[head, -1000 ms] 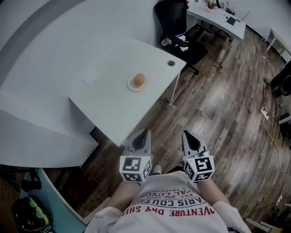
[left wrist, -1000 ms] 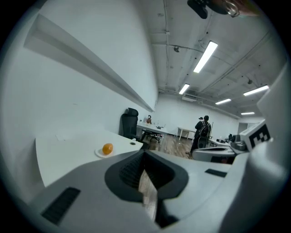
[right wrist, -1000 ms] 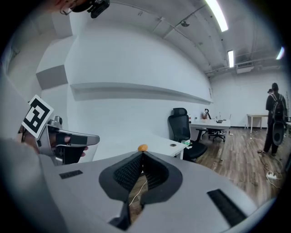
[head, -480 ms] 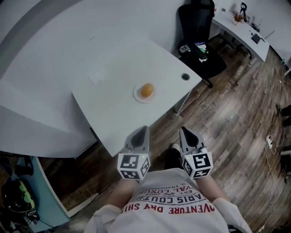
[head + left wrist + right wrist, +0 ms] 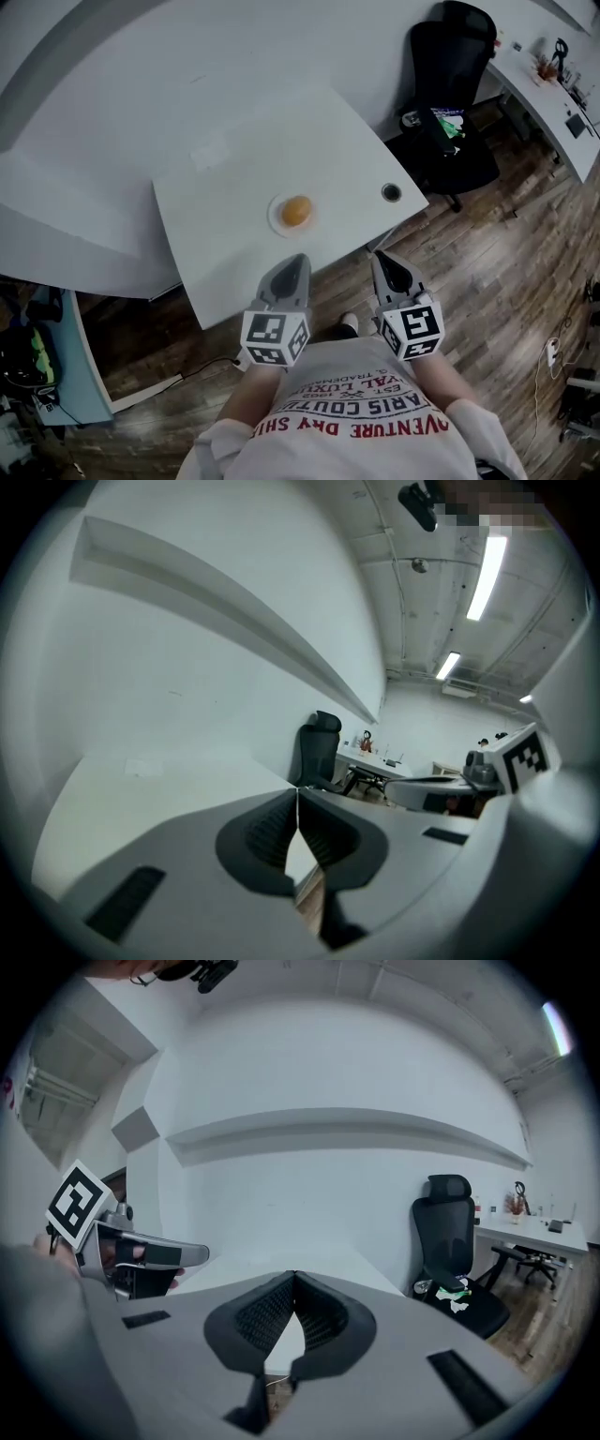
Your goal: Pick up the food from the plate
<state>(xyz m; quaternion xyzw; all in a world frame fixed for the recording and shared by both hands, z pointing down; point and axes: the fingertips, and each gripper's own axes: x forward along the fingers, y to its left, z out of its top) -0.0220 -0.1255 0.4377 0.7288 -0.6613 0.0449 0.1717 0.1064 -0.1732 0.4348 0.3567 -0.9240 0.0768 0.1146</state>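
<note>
An orange, rounded piece of food (image 5: 296, 210) rests on a small white plate (image 5: 277, 221) near the front of a white table (image 5: 234, 206). My left gripper (image 5: 297, 262) hovers just off the table's near edge, shut and empty, its tips touching. Beside it my right gripper (image 5: 380, 257) is held over the wooden floor, also shut with nothing in it. In the left gripper view the shut tips (image 5: 297, 789) point over the table top (image 5: 141, 789); the right gripper view shows shut tips (image 5: 294, 1275) and the left gripper (image 5: 141, 1255) at its side. Neither gripper view shows the plate.
A black office chair (image 5: 450, 103) stands to the right of the table, with items on its seat. A round cable hole (image 5: 391, 192) sits at the table's right corner. A paper sheet (image 5: 208, 150) lies at the back. Another desk (image 5: 553, 75) is far right.
The view has shifted: the table and plate now lie closer and more directly ahead of both grippers. Both grippers stay shut and side by side.
</note>
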